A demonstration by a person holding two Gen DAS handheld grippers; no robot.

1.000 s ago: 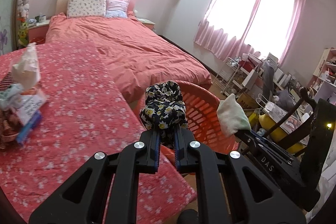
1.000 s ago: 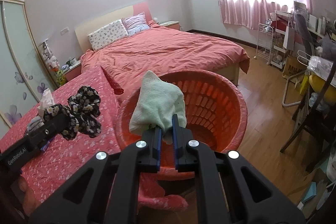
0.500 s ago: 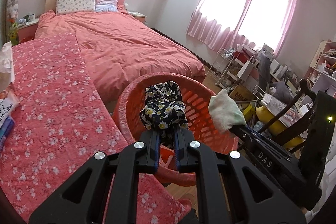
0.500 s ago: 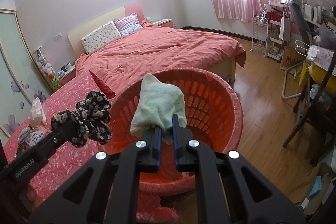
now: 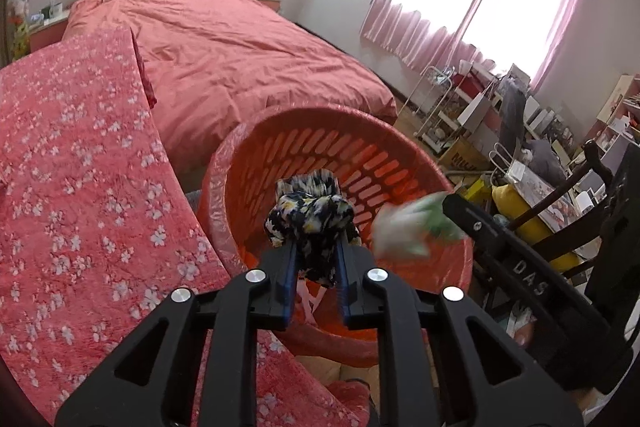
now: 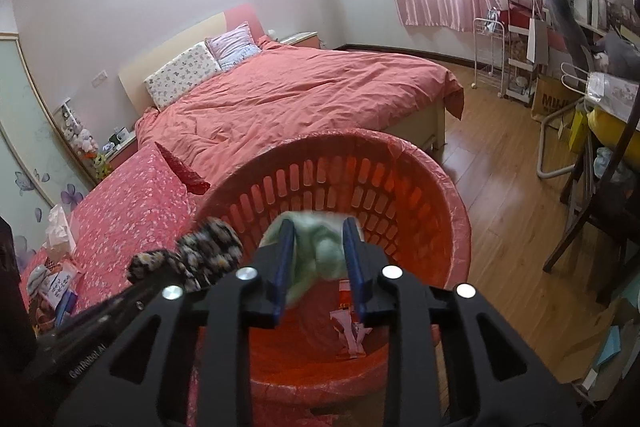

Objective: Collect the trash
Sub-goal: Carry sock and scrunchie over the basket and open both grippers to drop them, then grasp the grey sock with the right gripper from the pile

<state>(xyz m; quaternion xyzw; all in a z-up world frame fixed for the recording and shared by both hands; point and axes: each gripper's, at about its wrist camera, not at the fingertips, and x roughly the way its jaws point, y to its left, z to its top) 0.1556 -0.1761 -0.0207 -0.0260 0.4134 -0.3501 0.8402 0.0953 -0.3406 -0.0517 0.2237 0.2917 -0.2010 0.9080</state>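
Trash goes in now: both grippers hang over the orange basket (image 6: 452,211), left gripper (image 5: 316,259) parted around the floral cloth (image 5: 310,215), right gripper (image 6: 319,251) parted, green rag (image 6: 320,255) dropping; next, withdraw.

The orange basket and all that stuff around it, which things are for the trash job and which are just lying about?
For the job:
orange basket
flowery black cloth between the left gripper's fingers
pale green cloth between the right gripper's fingers
wrappers already in the basket

Just lying about:
bed
pillows
pink curtains
white trolley
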